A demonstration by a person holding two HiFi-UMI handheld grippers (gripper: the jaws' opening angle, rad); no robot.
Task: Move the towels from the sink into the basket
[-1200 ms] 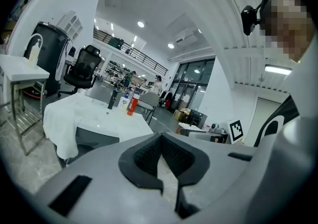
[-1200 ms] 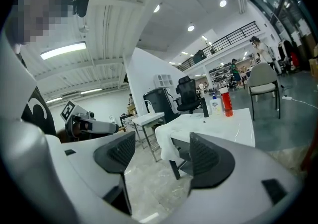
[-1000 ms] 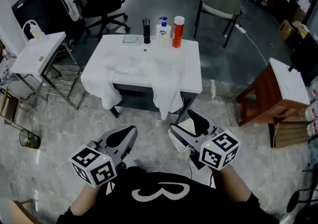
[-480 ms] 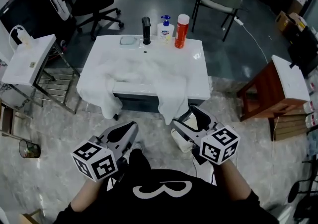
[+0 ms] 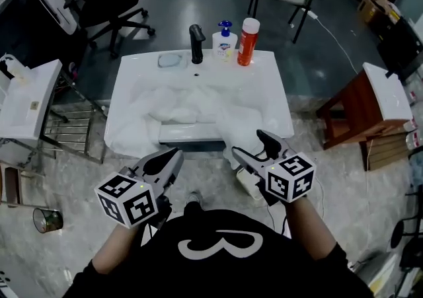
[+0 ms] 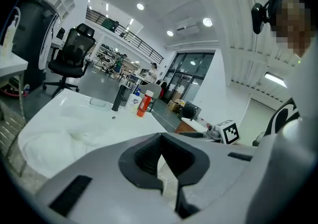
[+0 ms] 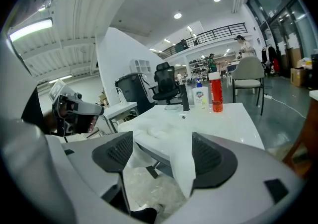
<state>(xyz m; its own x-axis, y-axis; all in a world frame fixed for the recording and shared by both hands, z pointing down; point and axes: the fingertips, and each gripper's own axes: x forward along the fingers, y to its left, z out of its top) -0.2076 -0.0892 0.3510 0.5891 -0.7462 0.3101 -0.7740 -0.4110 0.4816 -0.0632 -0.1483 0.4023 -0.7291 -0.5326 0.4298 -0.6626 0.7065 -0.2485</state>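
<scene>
Towels (image 5: 198, 106) are heaped in the sink (image 5: 272, 82). For grasping them, the right hand-held gripper (image 5: 246, 143) has just been opened, nothing between its jaws; the left hand-held gripper (image 5: 173, 156) is clenched, empty.

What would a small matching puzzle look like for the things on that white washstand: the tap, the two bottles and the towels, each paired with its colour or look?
Things:
1. tap
2. tall bottle
3. pump bottle
4. towels

Looks:
A. white and crumpled
B. black
C. white with a blue pump
D. red with a white cap

Pairs: 1-B, 2-D, 3-C, 4-A
</scene>
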